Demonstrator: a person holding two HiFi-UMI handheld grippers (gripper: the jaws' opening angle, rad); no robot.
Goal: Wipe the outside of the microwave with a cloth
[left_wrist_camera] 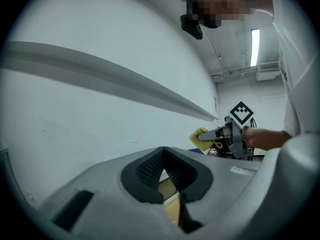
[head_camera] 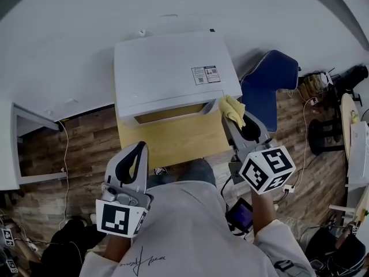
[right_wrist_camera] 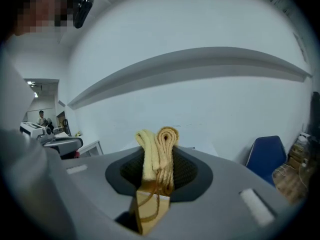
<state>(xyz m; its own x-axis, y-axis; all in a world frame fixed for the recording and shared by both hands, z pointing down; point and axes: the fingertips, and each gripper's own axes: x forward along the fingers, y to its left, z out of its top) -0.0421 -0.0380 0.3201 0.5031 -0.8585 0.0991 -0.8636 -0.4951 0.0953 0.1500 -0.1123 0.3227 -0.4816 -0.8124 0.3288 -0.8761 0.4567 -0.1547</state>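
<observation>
A white microwave [head_camera: 167, 71] stands on a small wooden table [head_camera: 173, 142] against the wall. A folded yellow cloth [head_camera: 232, 109] is pinched in my right gripper [head_camera: 236, 119], at the microwave's front right corner; whether it touches the casing I cannot tell. In the right gripper view the cloth [right_wrist_camera: 158, 146] sticks up between the shut jaws. My left gripper [head_camera: 139, 149] hovers by the table's front left corner, jaws together with nothing in them, as the left gripper view [left_wrist_camera: 163, 170] shows. That view also catches the right gripper [left_wrist_camera: 220, 134] with the cloth [left_wrist_camera: 198, 135].
A blue chair [head_camera: 269, 84] stands right of the microwave, close to my right gripper. A white cabinet [head_camera: 20, 149] is at the far left. Cables and a black stool [head_camera: 326, 136] lie on the wood floor at the right. The wall is directly behind the microwave.
</observation>
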